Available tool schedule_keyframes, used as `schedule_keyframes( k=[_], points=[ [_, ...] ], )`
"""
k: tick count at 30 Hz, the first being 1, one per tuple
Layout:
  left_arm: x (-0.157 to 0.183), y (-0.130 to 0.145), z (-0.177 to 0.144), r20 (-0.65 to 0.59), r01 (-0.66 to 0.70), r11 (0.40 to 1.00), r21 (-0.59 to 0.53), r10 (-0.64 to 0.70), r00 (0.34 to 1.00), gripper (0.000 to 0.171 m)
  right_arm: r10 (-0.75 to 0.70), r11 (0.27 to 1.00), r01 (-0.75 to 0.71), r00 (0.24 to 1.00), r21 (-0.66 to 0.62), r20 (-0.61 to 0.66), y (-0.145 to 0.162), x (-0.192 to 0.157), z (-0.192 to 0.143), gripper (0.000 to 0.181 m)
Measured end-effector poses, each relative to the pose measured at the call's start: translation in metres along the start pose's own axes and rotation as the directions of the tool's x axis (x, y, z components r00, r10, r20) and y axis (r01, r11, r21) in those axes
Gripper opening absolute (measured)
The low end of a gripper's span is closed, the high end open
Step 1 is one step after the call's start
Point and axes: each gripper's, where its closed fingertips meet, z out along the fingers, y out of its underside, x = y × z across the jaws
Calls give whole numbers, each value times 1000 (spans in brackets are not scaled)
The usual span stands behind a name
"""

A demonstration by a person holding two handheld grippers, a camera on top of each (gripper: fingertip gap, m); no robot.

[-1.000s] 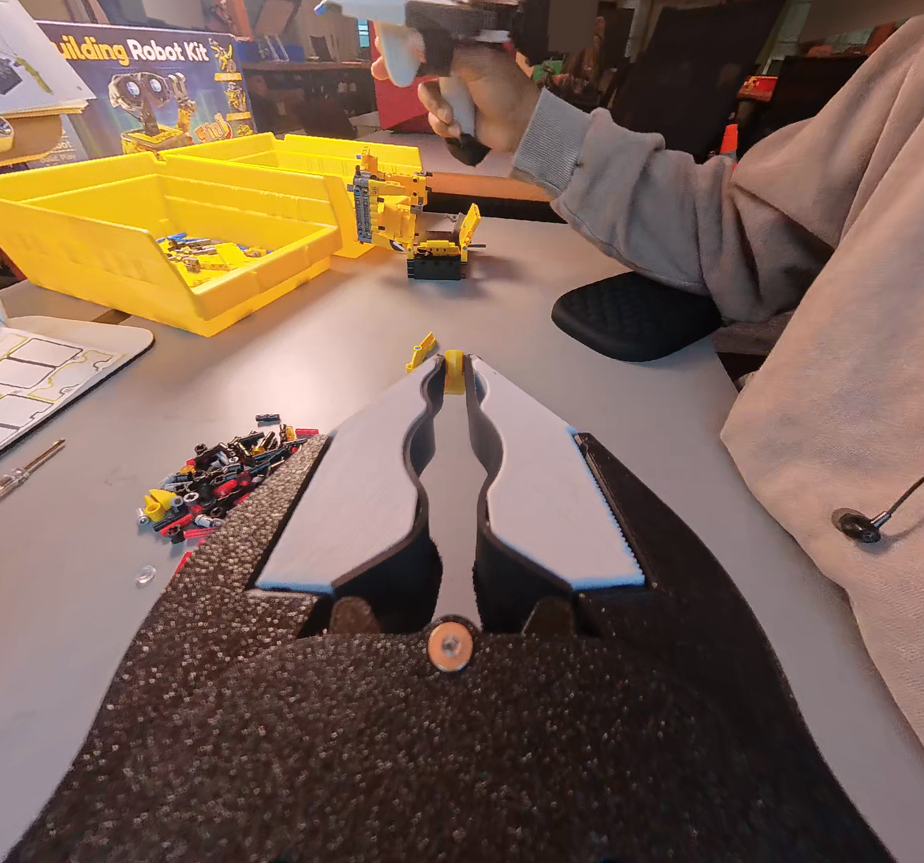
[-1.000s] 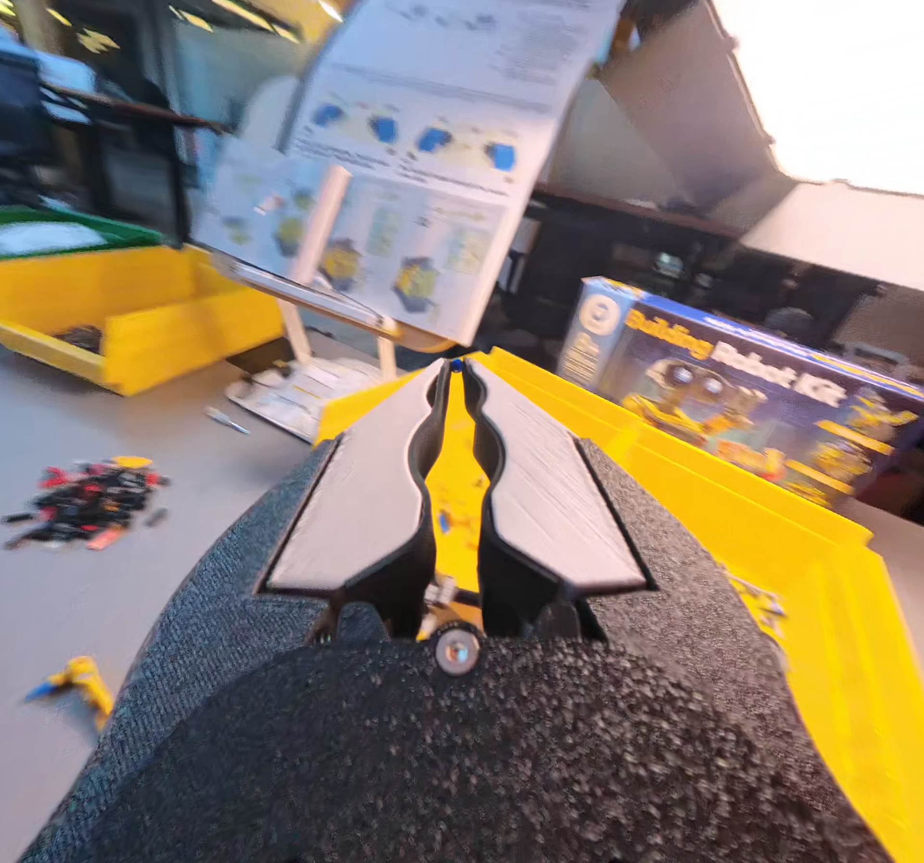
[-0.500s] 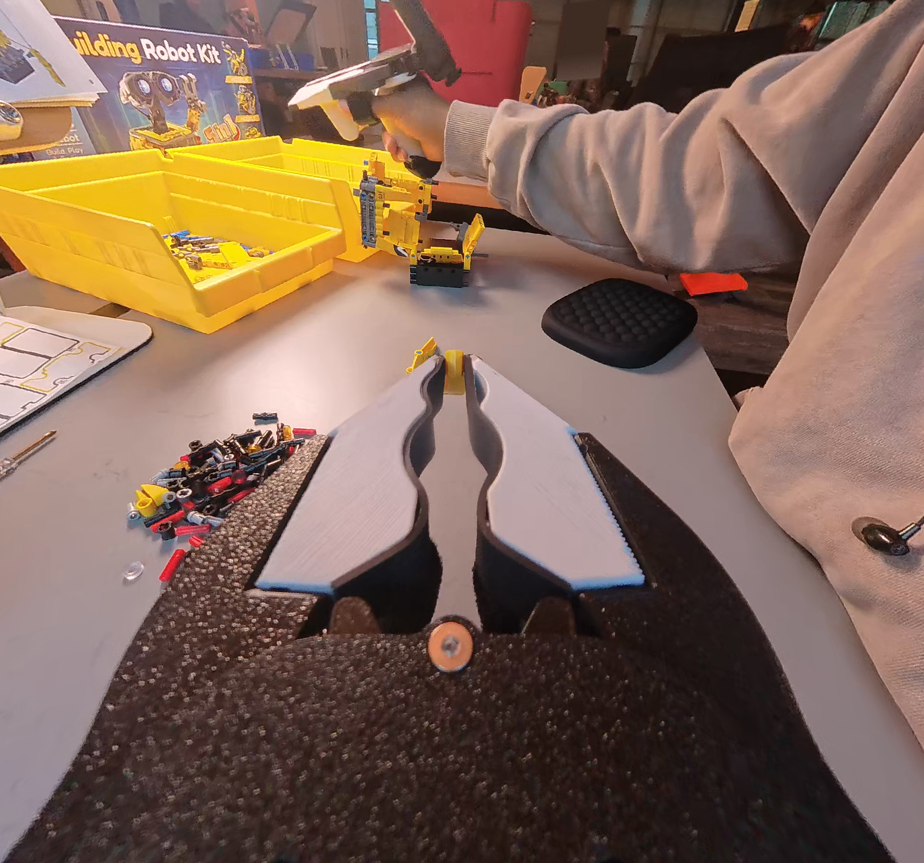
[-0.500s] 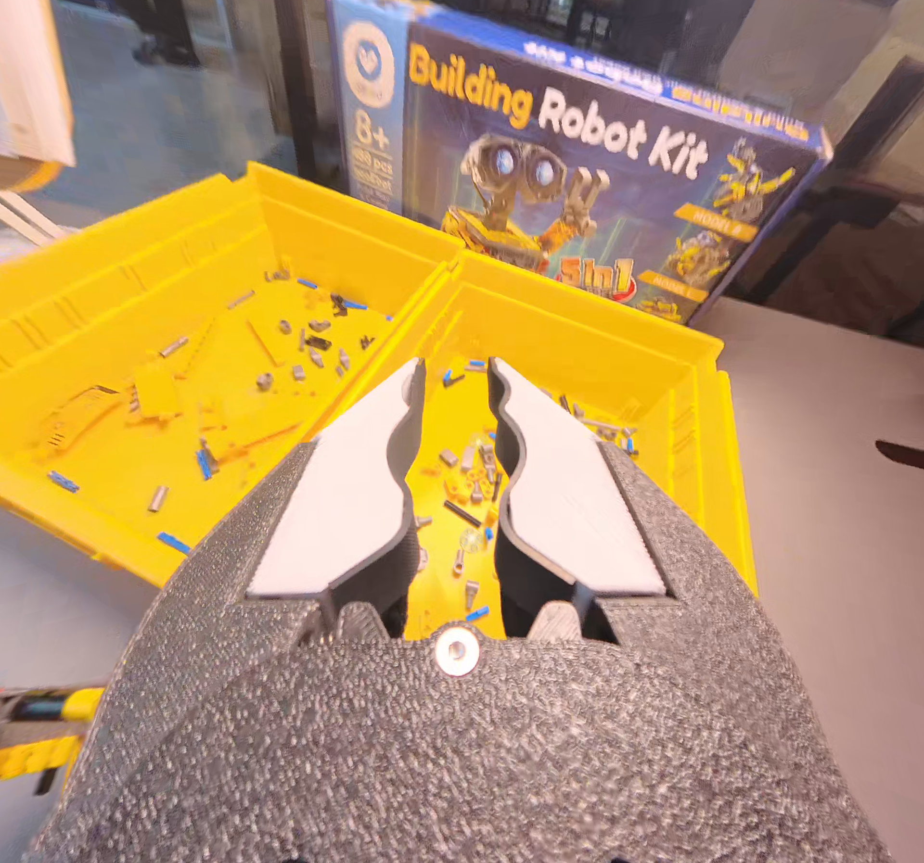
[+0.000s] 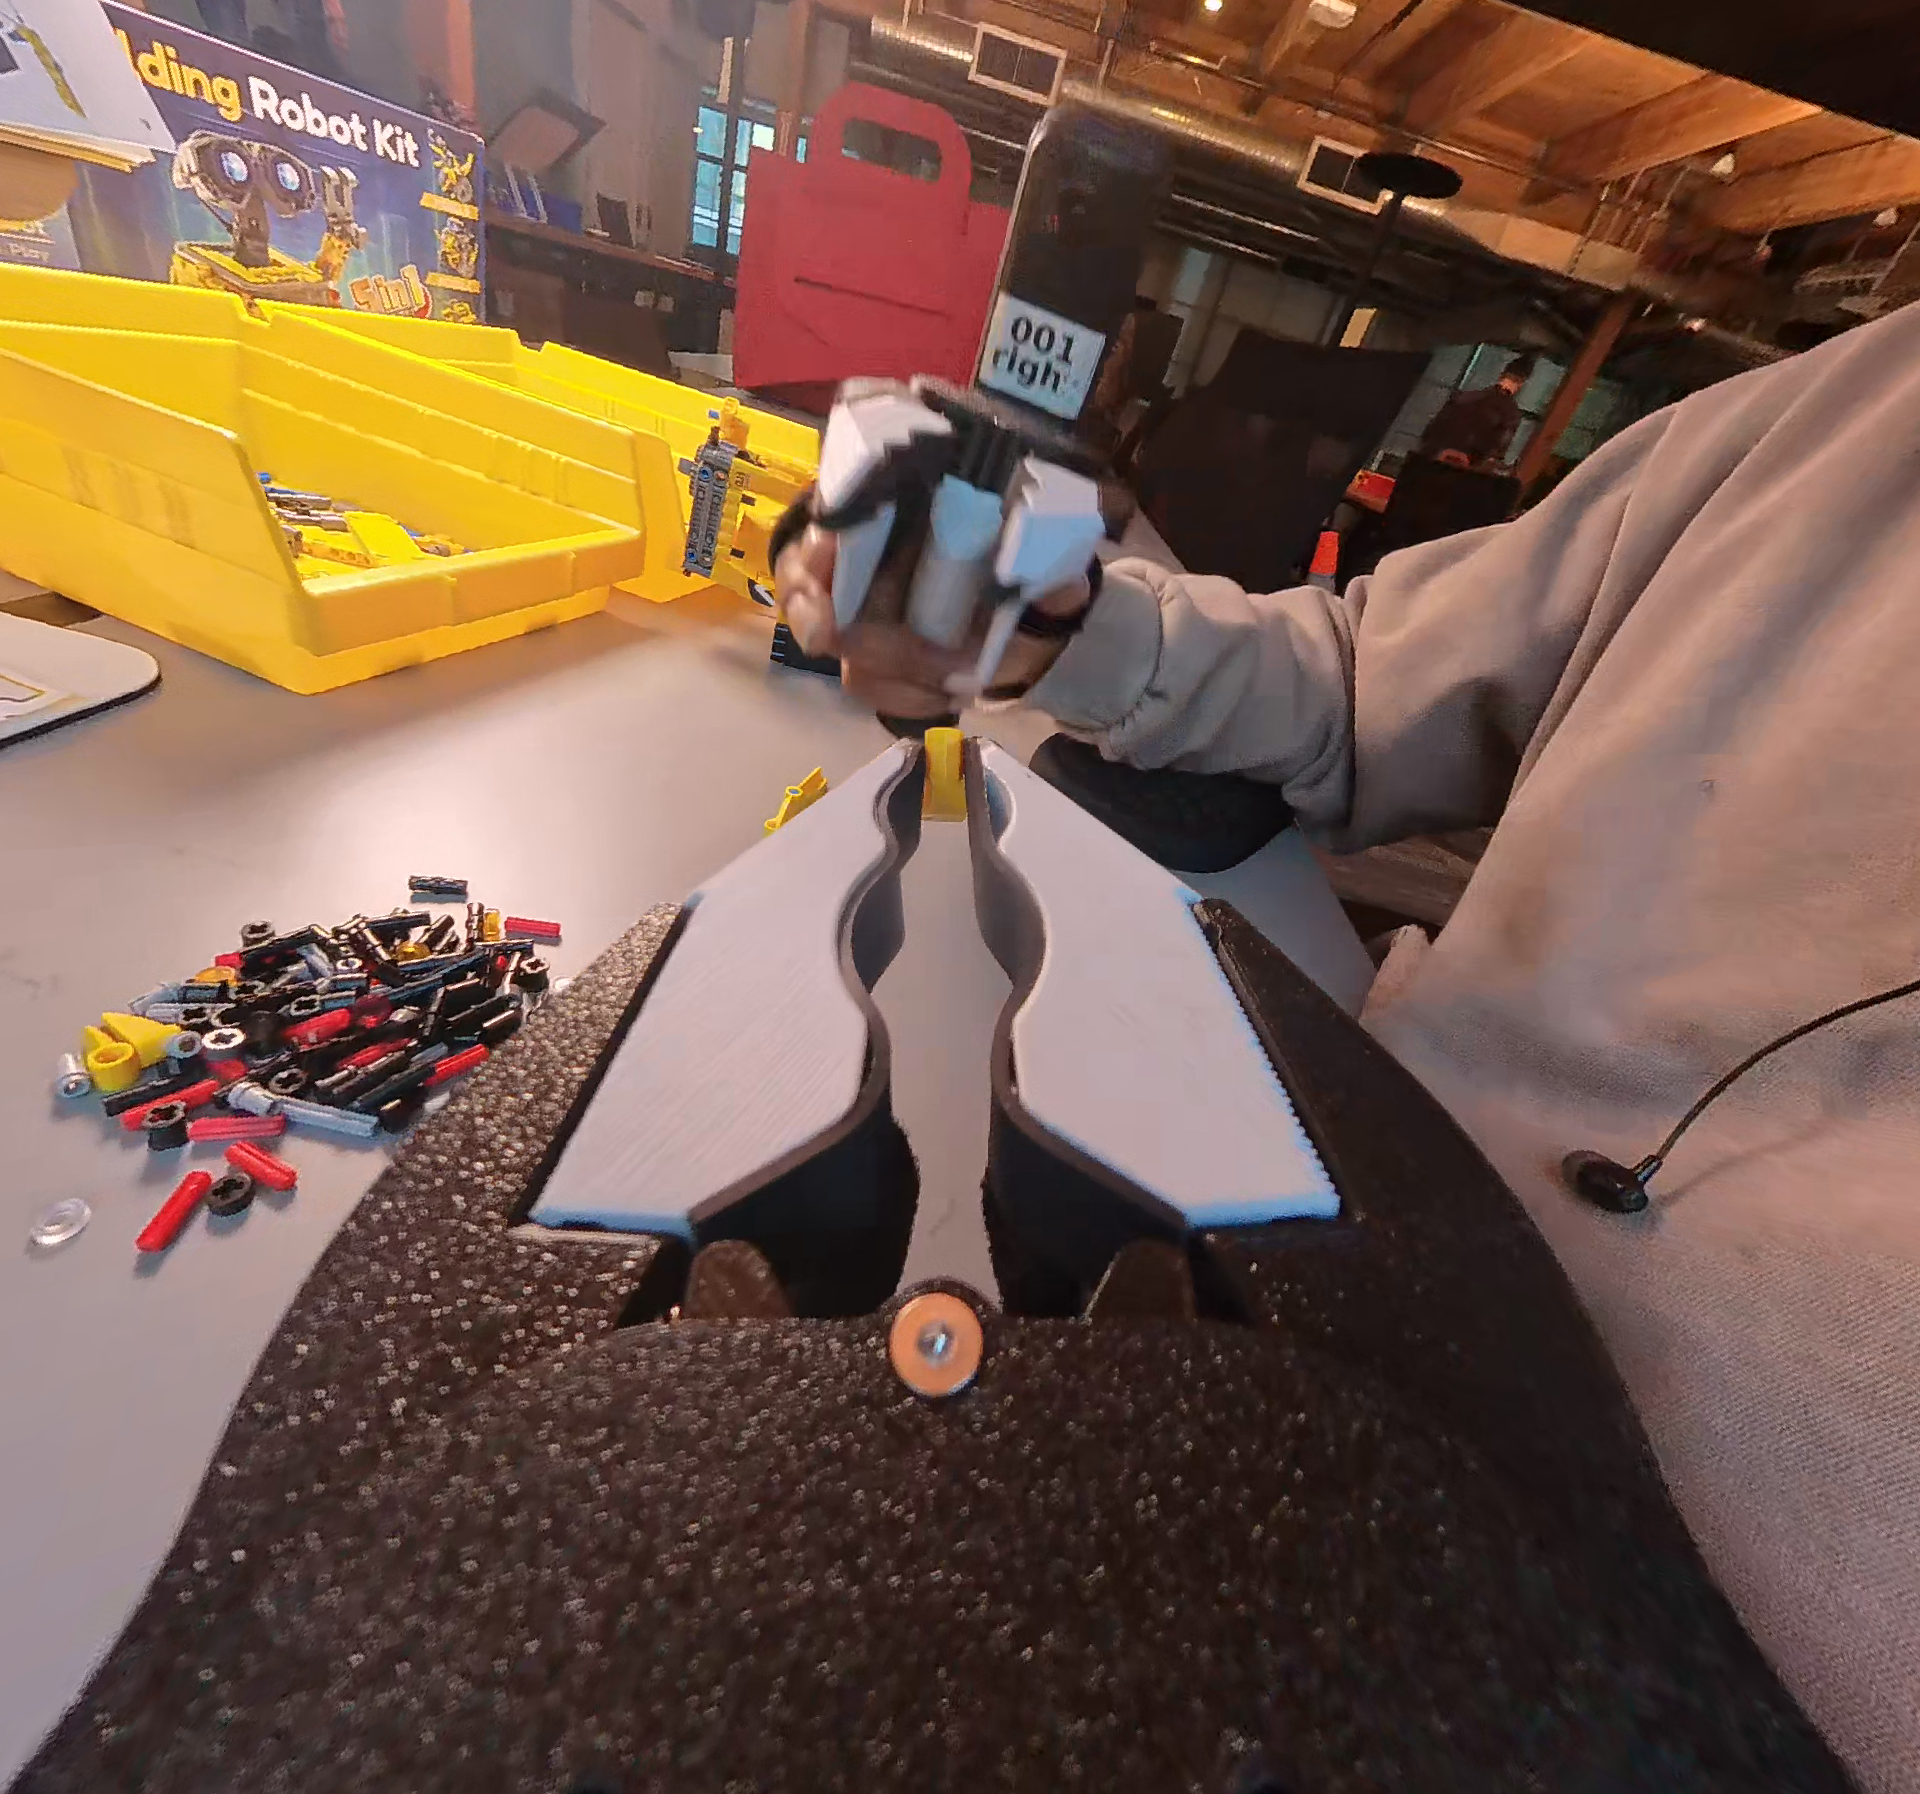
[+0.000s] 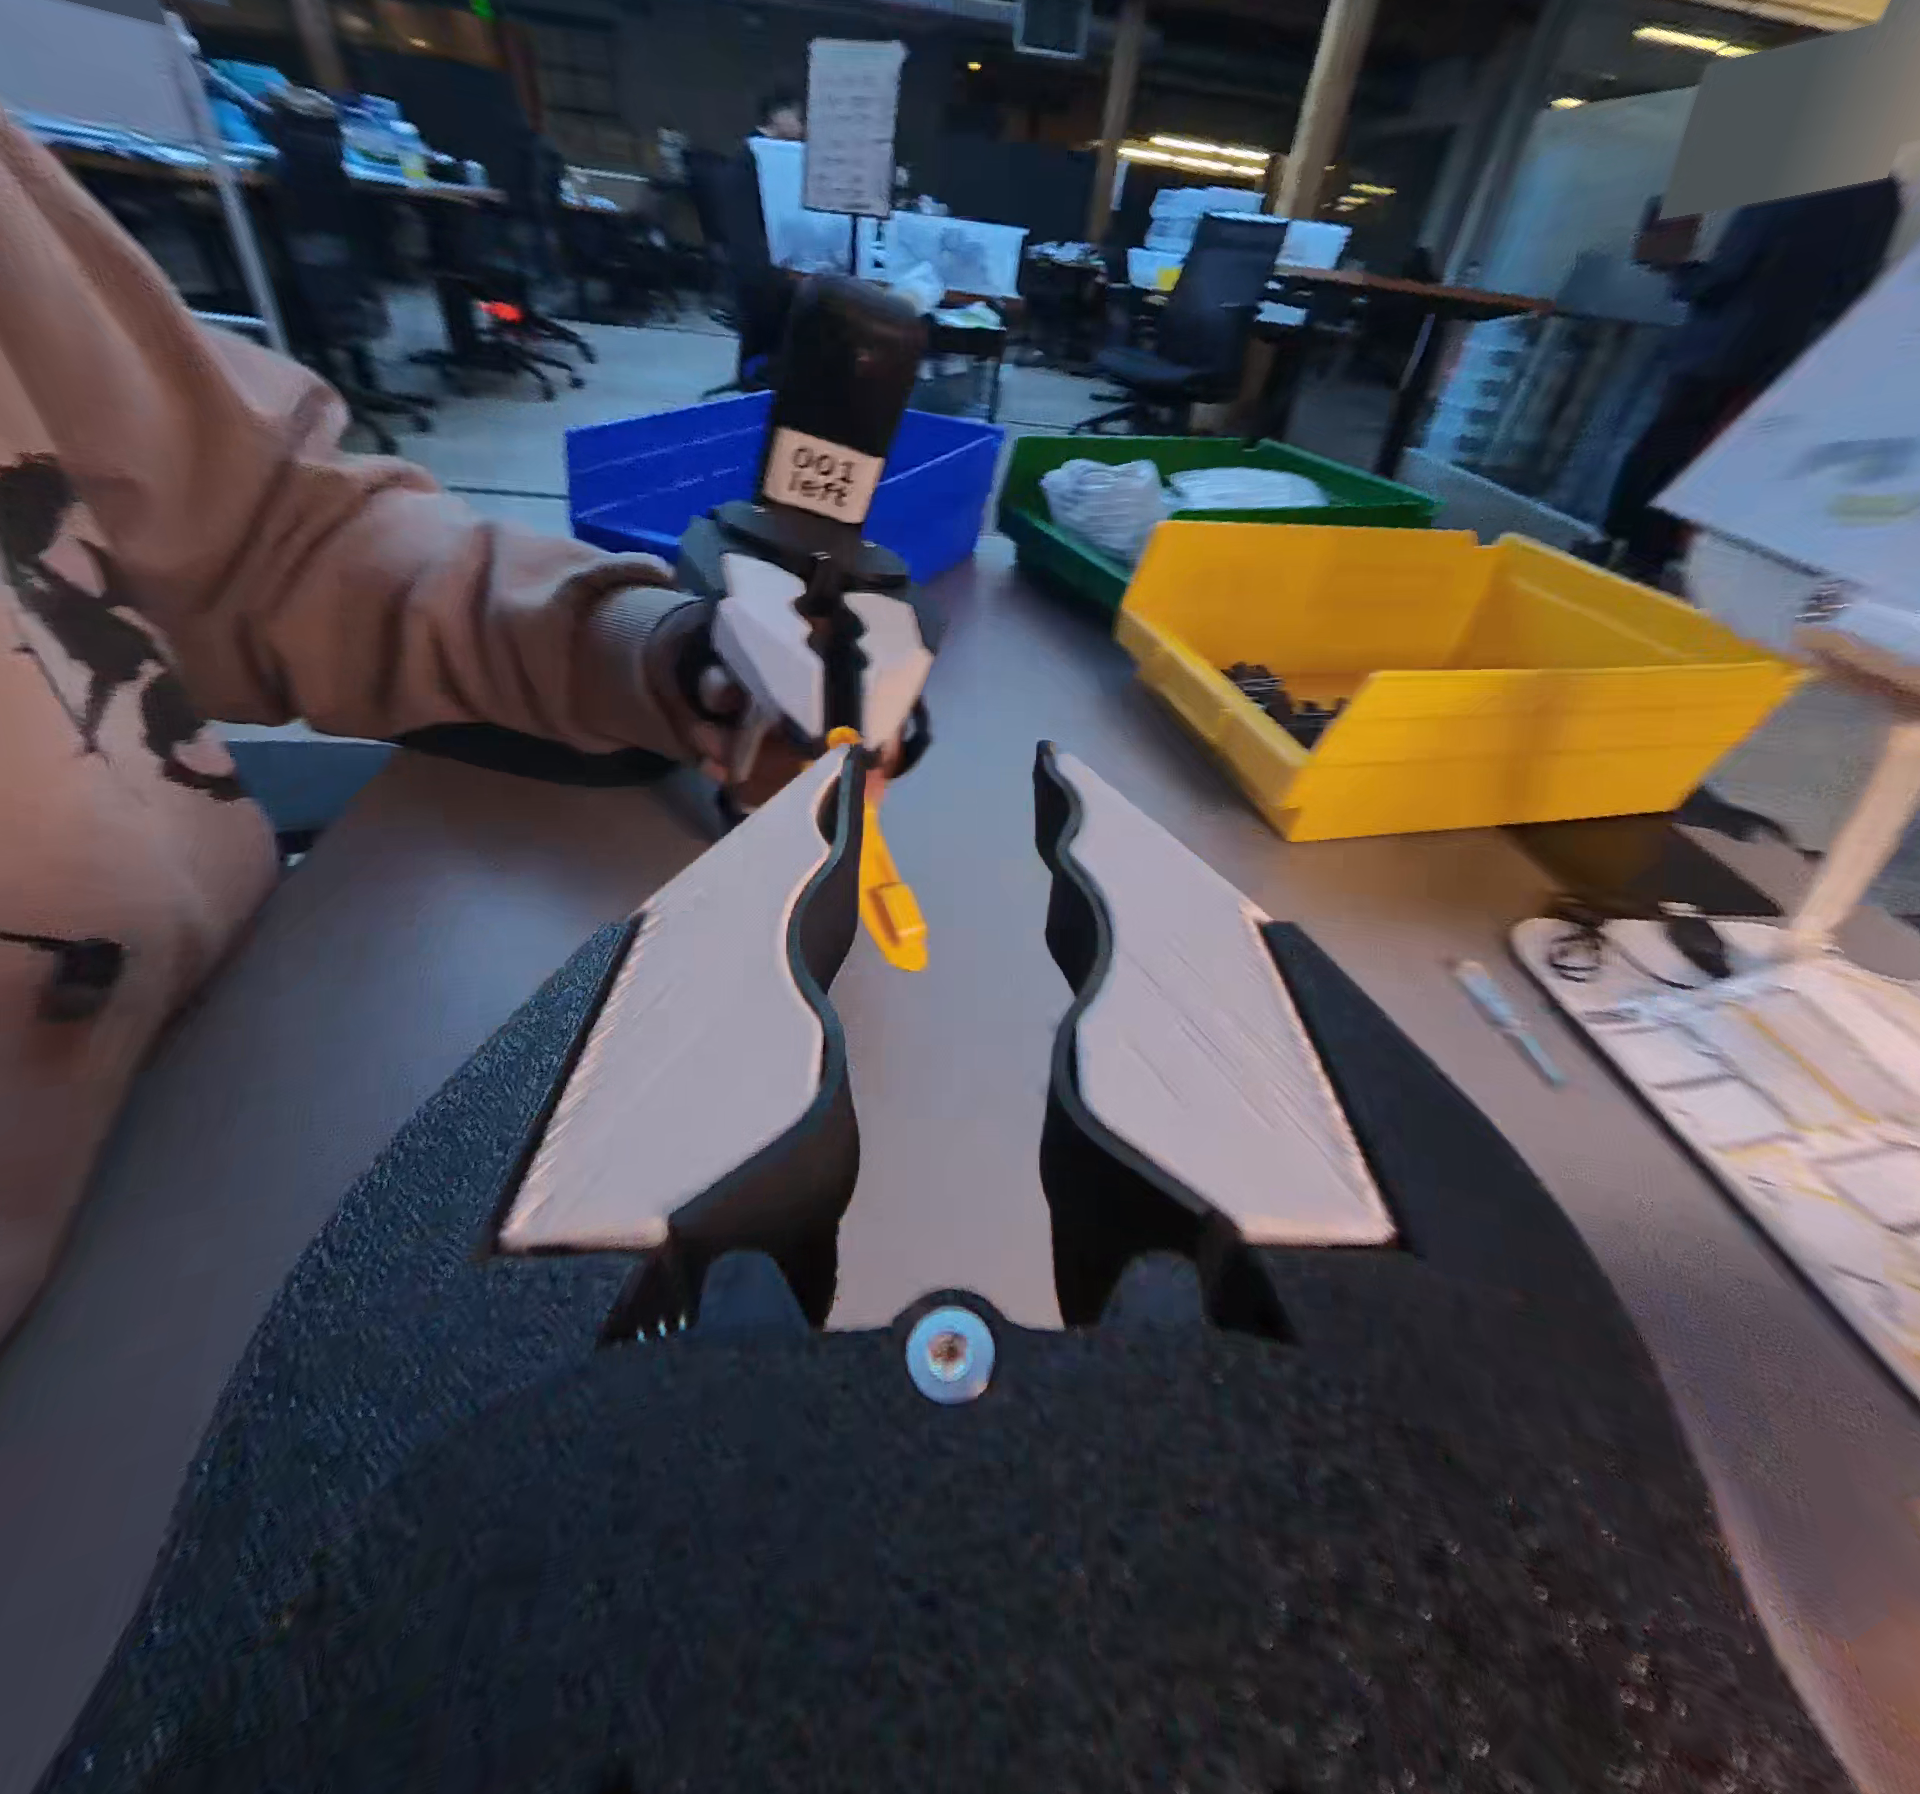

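I held a small yellow piece [image 5: 943,774] pinched at the tips of my left gripper [image 5: 943,757], low over the grey table [image 5: 499,809]. My right gripper [image 6: 945,757], which half a second before had hung over the yellow trays [image 5: 312,539] at the far left, had swung round to face the left one, its fingers spread apart and empty, just beside the piece. A heap of small black and red parts [image 5: 301,1017] lay near left.
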Motion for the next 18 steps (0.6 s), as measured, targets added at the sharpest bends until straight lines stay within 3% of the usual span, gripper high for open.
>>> schedule_keyframes(
  k=[4, 7, 13, 16, 18],
  points=[
    [5, -3, -1, -40, 22, 1000, 22, -22, 999, 6, 26, 998, -22, 997, -56, 74, 24, -34, 33, 42],
    [10, -7, -2, -75, 32, 999, 40, -29, 997, 6, 0, 997, 5, 998, -74, 67, 31, -41, 42, 29],
    [15, -9, -3, -124, 55, 997, 51, -49, 991, 6, 11, 998, -7, 998, -61, 62, 35, -44, 42, 15],
    [9, -9, -5, -98, 58, 997, 44, -53, 994, 6, 2, 999, 1, 999, -50, 49, 30, -40, 38, 12],
    [2, -6, -7, -58, 56, 998, 21, -55, 997, 4, -39, 993, 40, 999, -108, 17, 36, -34, 36, 12]
  ],
)
